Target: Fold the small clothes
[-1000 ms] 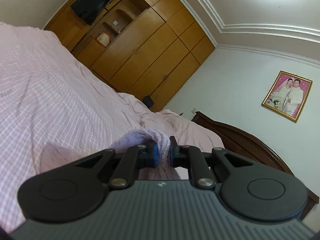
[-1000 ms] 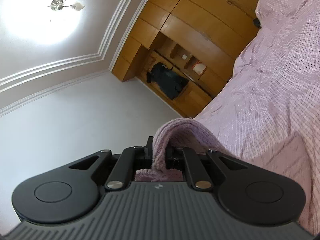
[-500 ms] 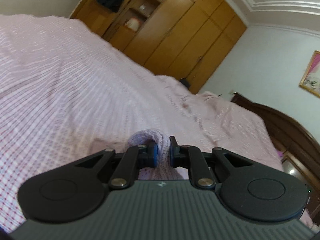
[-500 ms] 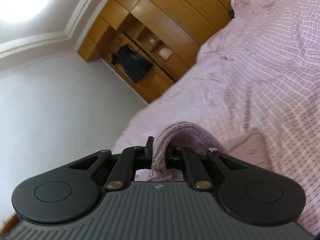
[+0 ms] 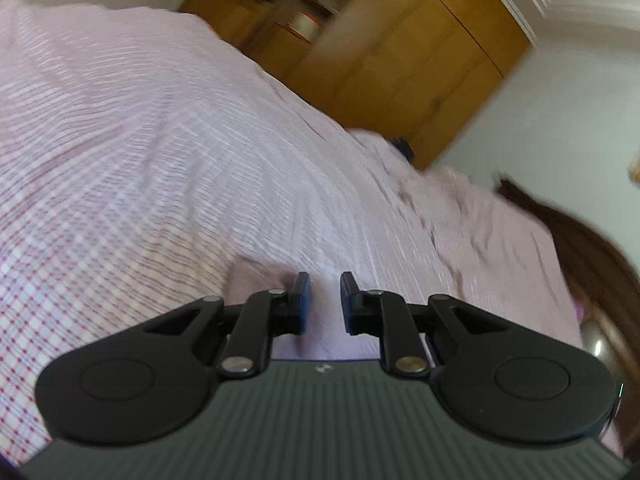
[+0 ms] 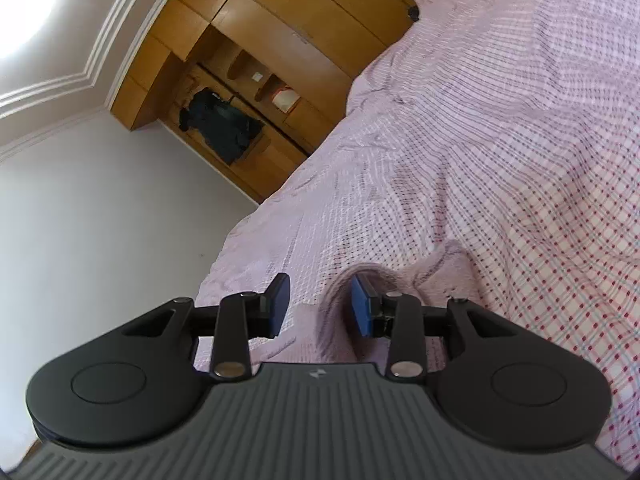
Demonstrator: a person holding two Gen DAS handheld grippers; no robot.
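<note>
both jaws are opening, letting the lilac garment (image 6: 436, 272) go onto the bedspread (image 6: 520, 140); this fold looks laid, tidying likely remains.

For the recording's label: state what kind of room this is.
A bedroom, most likely: a wide bed under a pink checked cover, a wooden wardrobe with a dark jacket hanging in it, and a dark wooden headboard.

Left claw (image 5: 324, 304) opening, pads slightly apart, nothing pinched; right claw (image 6: 320, 306) opening wider, pointing slightly downward.
</note>
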